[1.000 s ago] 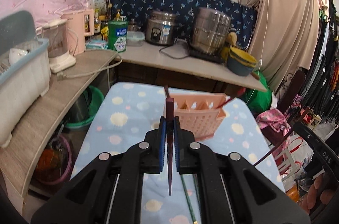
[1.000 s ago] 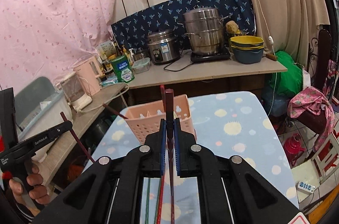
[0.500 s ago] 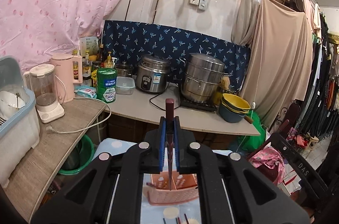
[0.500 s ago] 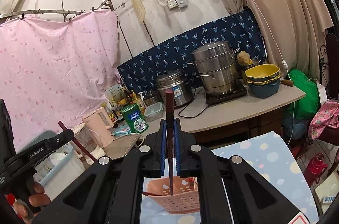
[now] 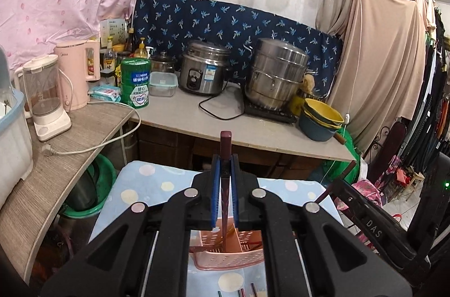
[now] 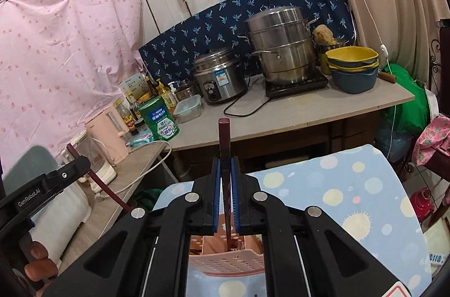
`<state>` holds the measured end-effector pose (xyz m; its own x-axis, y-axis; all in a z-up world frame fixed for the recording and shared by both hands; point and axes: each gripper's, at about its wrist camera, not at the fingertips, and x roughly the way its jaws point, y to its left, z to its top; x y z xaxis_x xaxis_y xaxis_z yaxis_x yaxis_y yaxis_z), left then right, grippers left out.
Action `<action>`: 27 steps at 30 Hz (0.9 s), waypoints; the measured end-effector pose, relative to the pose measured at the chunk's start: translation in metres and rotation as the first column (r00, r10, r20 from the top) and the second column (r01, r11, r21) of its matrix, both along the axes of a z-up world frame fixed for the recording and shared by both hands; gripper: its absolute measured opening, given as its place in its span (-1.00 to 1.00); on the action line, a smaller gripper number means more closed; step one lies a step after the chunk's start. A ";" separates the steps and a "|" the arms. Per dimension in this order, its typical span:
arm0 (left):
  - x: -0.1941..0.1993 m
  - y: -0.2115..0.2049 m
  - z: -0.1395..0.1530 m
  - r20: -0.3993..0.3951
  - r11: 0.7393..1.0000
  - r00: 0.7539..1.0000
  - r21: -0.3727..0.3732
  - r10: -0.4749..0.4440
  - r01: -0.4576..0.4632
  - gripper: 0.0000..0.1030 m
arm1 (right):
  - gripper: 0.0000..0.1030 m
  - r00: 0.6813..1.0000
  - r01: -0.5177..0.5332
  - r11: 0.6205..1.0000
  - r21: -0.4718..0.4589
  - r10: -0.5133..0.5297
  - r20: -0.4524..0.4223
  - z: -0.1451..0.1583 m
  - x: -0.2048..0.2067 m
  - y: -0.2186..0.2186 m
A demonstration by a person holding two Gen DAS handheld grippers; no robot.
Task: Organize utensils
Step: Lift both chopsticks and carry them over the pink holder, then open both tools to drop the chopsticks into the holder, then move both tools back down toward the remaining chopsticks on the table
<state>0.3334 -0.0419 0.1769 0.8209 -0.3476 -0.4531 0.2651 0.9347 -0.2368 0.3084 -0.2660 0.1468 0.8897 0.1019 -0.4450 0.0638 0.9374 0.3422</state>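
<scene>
My left gripper (image 5: 225,164) is shut on a dark red chopstick (image 5: 225,145), held upright with its tip down in the pink perforated utensil basket (image 5: 225,260). My right gripper (image 6: 224,167) is shut on another dark red chopstick (image 6: 224,136), also upright, its tip in the same basket (image 6: 225,263). The basket stands on the blue dotted table (image 5: 146,184) below both grippers. Each gripper shows in the other's view: the right one (image 5: 365,221) and the left one (image 6: 42,190). More chopsticks (image 5: 242,292) lie on the cloth in front of the basket.
A counter (image 5: 197,117) behind the table holds a rice cooker (image 5: 205,72), a steel steamer pot (image 5: 278,74), stacked bowls (image 5: 320,119), a green tin (image 5: 135,83), a pink kettle (image 5: 78,72) and a blender (image 5: 46,97). A white dish bin (image 5: 11,134) is at left.
Both grippers have tipped up from looking down at the table to near level, and lowered their chopsticks until the tips stand inside the pink basket.
</scene>
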 end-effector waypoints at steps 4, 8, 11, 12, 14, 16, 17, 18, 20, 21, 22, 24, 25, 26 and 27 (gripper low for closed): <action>0.002 -0.001 -0.006 -0.020 1.000 1.000 0.002 0.000 0.000 -0.78 | -0.77 1.000 0.001 0.999 -0.037 -0.002 -0.012 -0.005 -0.001 0.004; -0.001 0.002 -0.006 -0.026 1.000 0.999 -0.004 0.025 -0.025 -0.31 | -0.76 1.000 -0.004 0.997 -0.073 0.004 0.001 0.001 -0.010 0.009; -0.007 0.006 -0.004 -0.020 0.999 0.999 -0.003 0.034 -0.034 -0.29 | -0.74 1.000 -0.011 0.996 -0.091 0.013 0.017 0.008 -0.021 0.013; -0.010 0.007 -0.003 -0.019 0.999 0.999 -0.003 0.035 -0.035 -0.29 | -0.73 1.000 -0.016 0.996 -0.092 0.018 0.019 0.010 -0.024 0.013; -0.018 0.009 0.000 -0.012 0.999 0.999 0.000 0.040 -0.040 -0.30 | -0.71 0.999 -0.033 0.996 -0.088 0.035 0.020 0.011 -0.033 0.015; -0.027 0.012 0.001 -0.006 0.999 0.999 0.004 0.043 -0.043 -0.29 | -0.68 0.999 -0.049 0.994 -0.098 0.051 0.015 0.012 -0.042 0.018; -0.032 0.014 0.001 -0.006 0.999 0.999 0.005 0.041 -0.041 -0.29 | -0.67 0.998 -0.056 0.993 -0.104 0.058 0.011 0.011 -0.049 0.020; -0.039 0.016 -0.001 -0.008 0.999 0.999 0.007 0.038 -0.038 -0.29 | -0.65 0.998 -0.065 0.992 -0.105 0.066 0.007 0.010 -0.055 0.022; -0.052 0.019 -0.005 -0.014 0.999 0.999 0.016 0.039 -0.039 -0.25 | -0.61 0.996 -0.089 0.991 -0.101 0.088 -0.010 0.004 -0.070 0.025; -0.060 0.022 -0.010 -0.019 0.999 0.999 0.022 0.040 -0.040 -0.21 | -0.60 0.995 -0.098 0.990 -0.101 0.096 -0.023 -0.002 -0.079 0.026; -0.066 0.024 -0.014 -0.025 0.999 0.999 0.024 0.038 -0.037 -0.13 | -0.59 0.994 -0.103 0.989 -0.103 0.100 -0.036 -0.008 -0.089 0.028; -0.080 0.028 -0.028 -0.042 0.999 0.999 0.032 0.031 -0.029 -0.08 | -0.59 0.992 -0.112 0.987 -0.119 0.104 -0.070 -0.023 -0.108 0.031; -0.086 0.030 -0.036 -0.055 0.999 0.998 0.037 0.028 -0.026 -0.08 | -0.59 0.991 -0.114 0.985 -0.132 0.103 -0.088 -0.031 -0.118 0.033; -0.092 0.032 -0.043 -0.068 0.999 0.997 0.042 0.027 -0.025 -0.08 | -0.59 0.989 -0.119 0.982 -0.147 0.103 -0.109 -0.041 -0.127 0.034; -0.098 0.035 -0.053 -0.086 0.999 0.996 0.046 0.025 -0.021 -0.08 | -0.59 0.987 -0.120 0.980 -0.162 0.100 -0.126 -0.049 -0.135 0.035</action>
